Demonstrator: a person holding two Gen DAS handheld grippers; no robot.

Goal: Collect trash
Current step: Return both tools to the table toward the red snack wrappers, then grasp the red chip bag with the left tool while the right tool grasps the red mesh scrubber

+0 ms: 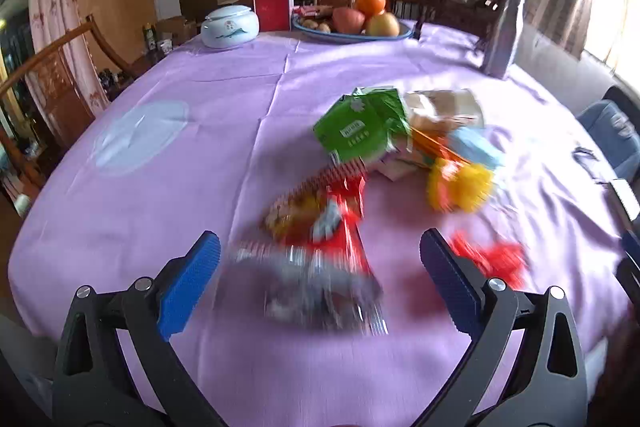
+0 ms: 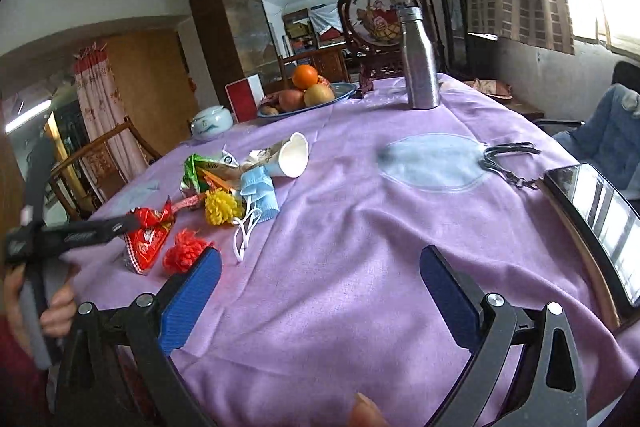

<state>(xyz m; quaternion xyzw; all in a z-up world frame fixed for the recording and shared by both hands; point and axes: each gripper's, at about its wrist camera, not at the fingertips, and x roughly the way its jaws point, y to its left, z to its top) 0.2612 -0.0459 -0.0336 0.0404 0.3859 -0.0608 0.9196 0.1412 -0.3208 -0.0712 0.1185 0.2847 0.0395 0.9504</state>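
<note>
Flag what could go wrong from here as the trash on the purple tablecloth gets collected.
1. The red snack wrapper lies flat on the tablecloth; the open left gripper above it might pinch cloth along with it.
2. The paper cup lies tipped on its side and could roll away if nudged.
3. The phone and keys near the open right gripper could be swept up as trash.

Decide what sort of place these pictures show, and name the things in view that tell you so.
Most likely a dining room in a lived-in home: a cloth-covered table with a fruit bowl, wooden chairs around it, and a glass-fronted cabinet behind.
</note>
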